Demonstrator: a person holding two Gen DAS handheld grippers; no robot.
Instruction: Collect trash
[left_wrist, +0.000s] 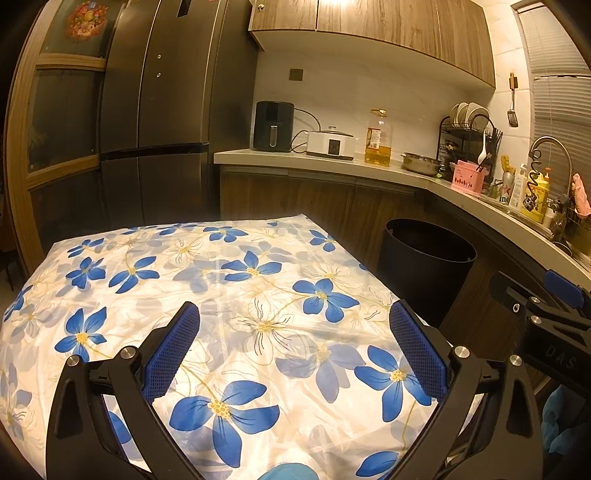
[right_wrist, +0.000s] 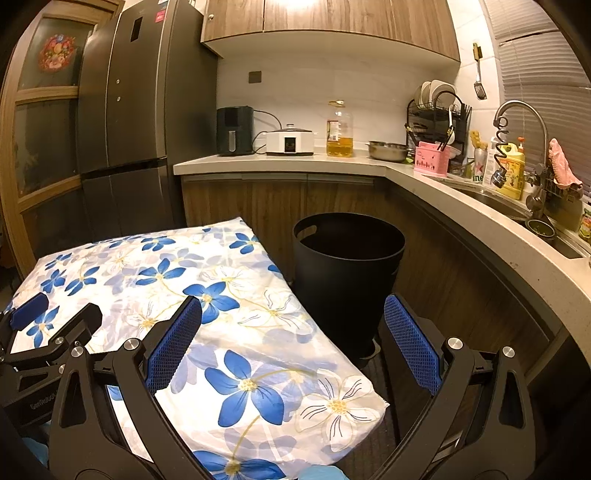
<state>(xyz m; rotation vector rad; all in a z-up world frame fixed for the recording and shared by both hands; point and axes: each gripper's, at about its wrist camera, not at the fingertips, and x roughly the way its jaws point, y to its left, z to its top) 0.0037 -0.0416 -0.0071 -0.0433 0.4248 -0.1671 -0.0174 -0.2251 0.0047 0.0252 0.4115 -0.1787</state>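
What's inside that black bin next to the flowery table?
The black bin looks dark inside. Only its inner wall near the rim shows, with no trash visible there. Its bottom is hidden by its own front wall and shadow, so I can't tell whether anything lies down there.

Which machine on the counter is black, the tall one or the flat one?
The tall air fryer nearest the fridge is black. The low cooker beside it is white with a dark lid.
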